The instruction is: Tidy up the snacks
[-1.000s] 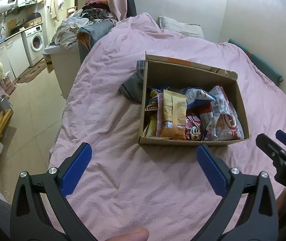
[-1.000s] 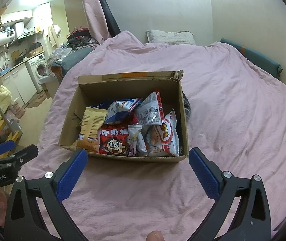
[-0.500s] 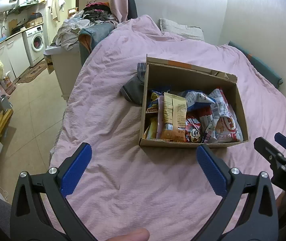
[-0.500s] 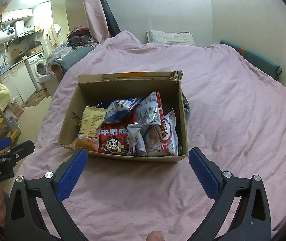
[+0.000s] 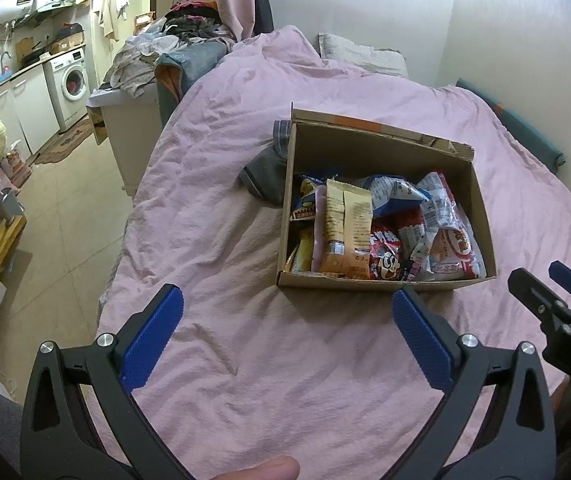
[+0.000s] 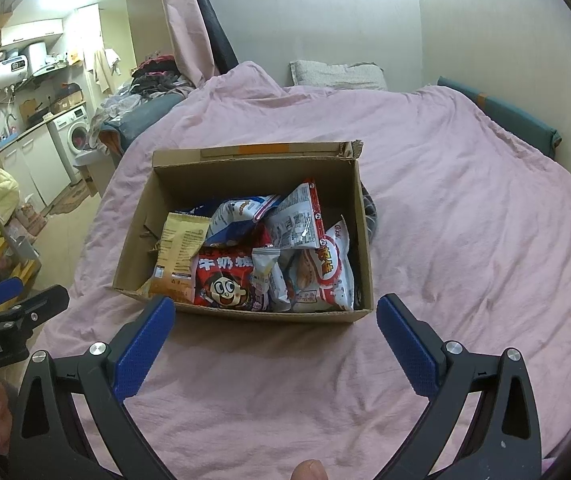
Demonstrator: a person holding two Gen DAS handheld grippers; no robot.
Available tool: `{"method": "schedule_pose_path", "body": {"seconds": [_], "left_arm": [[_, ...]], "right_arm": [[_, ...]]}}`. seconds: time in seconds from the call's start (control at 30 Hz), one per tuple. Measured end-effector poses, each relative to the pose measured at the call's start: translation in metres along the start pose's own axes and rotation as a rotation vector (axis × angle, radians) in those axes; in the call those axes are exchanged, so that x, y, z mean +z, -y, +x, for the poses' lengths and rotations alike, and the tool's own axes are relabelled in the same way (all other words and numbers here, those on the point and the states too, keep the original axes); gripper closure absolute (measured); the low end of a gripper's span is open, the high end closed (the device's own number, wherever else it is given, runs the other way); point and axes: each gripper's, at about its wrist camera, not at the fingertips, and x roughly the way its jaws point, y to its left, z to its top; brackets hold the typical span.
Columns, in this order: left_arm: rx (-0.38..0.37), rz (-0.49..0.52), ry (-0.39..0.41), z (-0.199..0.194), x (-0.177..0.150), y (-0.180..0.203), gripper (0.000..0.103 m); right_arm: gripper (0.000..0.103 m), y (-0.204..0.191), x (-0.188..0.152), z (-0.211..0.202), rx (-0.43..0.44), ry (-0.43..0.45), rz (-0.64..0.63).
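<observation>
An open cardboard box (image 5: 481, 204) (image 6: 137, 248) sits on a pink bedspread and holds several snack bags. Among them are a tan bag (image 5: 345, 224) (image 6: 179, 252), a red bag with a cartoon face (image 5: 385, 258) (image 6: 225, 280), a blue and white bag (image 6: 237, 214) and a white and red bag (image 6: 331, 268). My left gripper (image 5: 287, 312) is open and empty, over the bedspread short of the box. My right gripper (image 6: 275, 316) is open and empty at the box's near wall. The right gripper also shows in the left wrist view (image 5: 557, 300).
A dark grey garment (image 5: 267, 172) lies against the box's far left side. A pillow (image 6: 335, 74) lies at the head of the bed. Left of the bed are a clothes-piled cabinet (image 5: 137, 100), a tiled floor and a washing machine (image 5: 71, 80).
Both grippers have drawn slightly back and up, so the box sits a little farther off in each view. Both stay open and empty.
</observation>
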Motion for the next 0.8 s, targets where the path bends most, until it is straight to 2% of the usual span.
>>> {"method": "schedule_pose_path", "body": {"seconds": [0.8], "left_arm": [[-0.015, -0.018, 0.007, -0.0022, 0.0010, -0.0029, 0.000]], "right_arm": [[0.000, 0.0001, 0.0012, -0.0021, 0.000, 0.002, 0.013]]}}
